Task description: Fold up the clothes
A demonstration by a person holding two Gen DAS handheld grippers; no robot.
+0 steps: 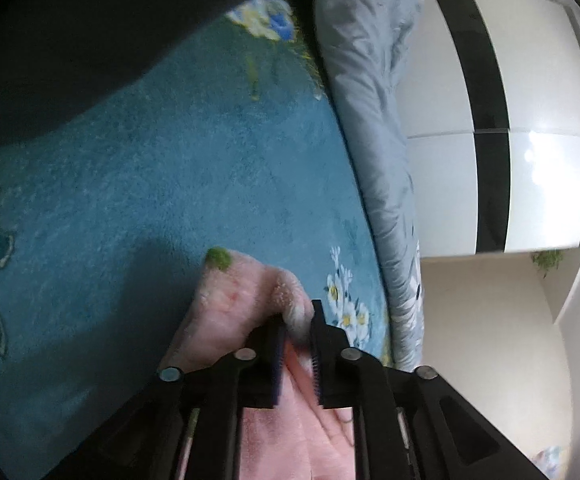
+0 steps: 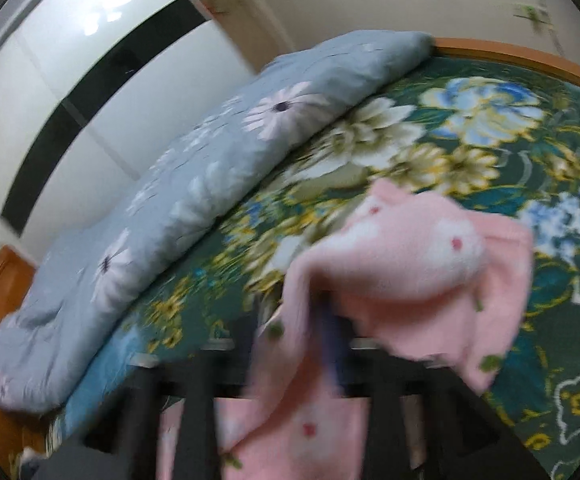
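Observation:
A fluffy pink garment with white patches and small green and red marks hangs over the bed. My left gripper is shut on a fold of its edge, and the cloth trails back between the fingers. In the right wrist view the same pink garment drapes over my right gripper, which is shut on the cloth. The right fingers are mostly covered by fabric and blurred by motion.
The bed carries a teal and green floral blanket, also seen in the right wrist view. A rolled grey-blue floral quilt lies along its far side. A white wardrobe with a black stripe stands beyond. An orange wooden bed frame edges the mattress.

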